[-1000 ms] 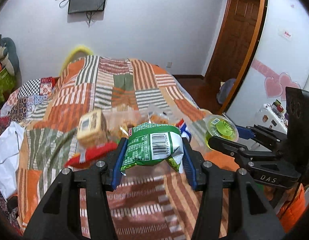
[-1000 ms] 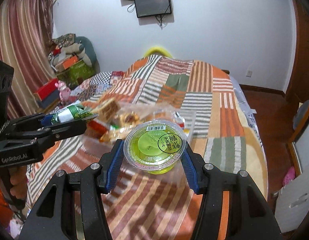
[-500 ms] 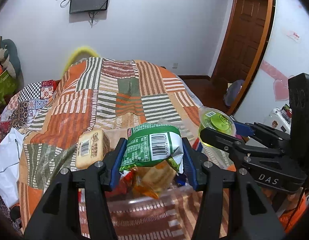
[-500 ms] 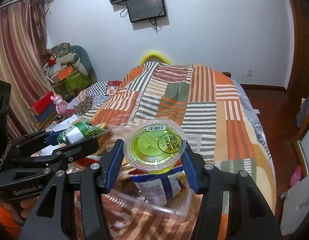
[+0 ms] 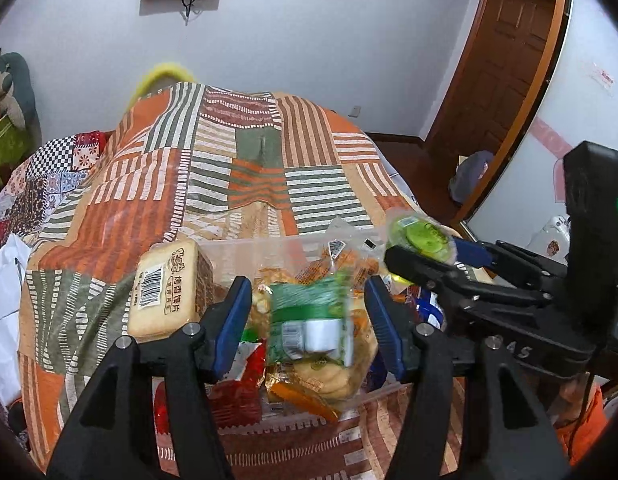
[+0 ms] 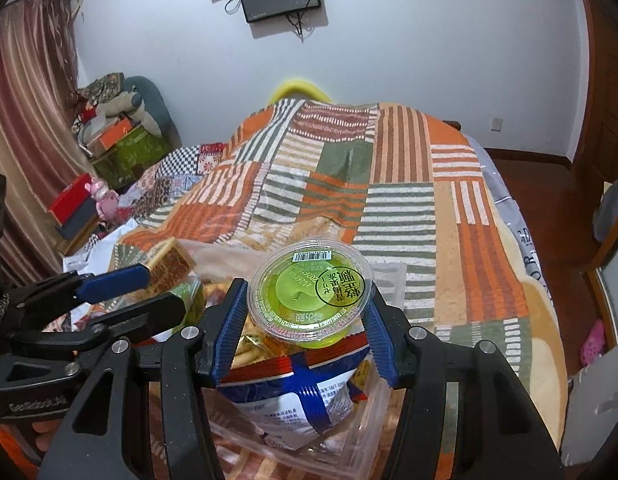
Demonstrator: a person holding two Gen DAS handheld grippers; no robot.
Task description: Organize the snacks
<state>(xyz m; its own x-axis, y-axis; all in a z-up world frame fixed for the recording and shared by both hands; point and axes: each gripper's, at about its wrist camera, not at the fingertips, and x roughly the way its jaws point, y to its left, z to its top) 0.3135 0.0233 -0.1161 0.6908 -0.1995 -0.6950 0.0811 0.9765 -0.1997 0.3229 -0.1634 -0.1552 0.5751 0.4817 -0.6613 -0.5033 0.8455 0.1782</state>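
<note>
My left gripper (image 5: 307, 292) hangs over a clear plastic bin (image 5: 245, 252) full of snacks, and its jaws are opening. The green snack packet (image 5: 309, 320) sits blurred between them, with a gap on each side, dropping onto the pile. My right gripper (image 6: 305, 308) is shut on a green jelly cup (image 6: 309, 292), its lid facing the camera, above a blue and white bag (image 6: 301, 396) in the bin. The left wrist view has that cup (image 5: 423, 234) at the bin's right side.
A wrapped bread pack (image 5: 165, 288) leans at the bin's left corner. A red packet (image 5: 233, 392) and orange wrappers lie inside. The bin stands on a striped patchwork bedspread (image 5: 245, 168). White bags (image 5: 5, 300) lie left and a wooden door (image 5: 497, 72) stands at the right.
Both grippers have moved forward and down over the bin. The left jaws have widened and the green packet has slipped lower, free of the pads. The cup stays held.
</note>
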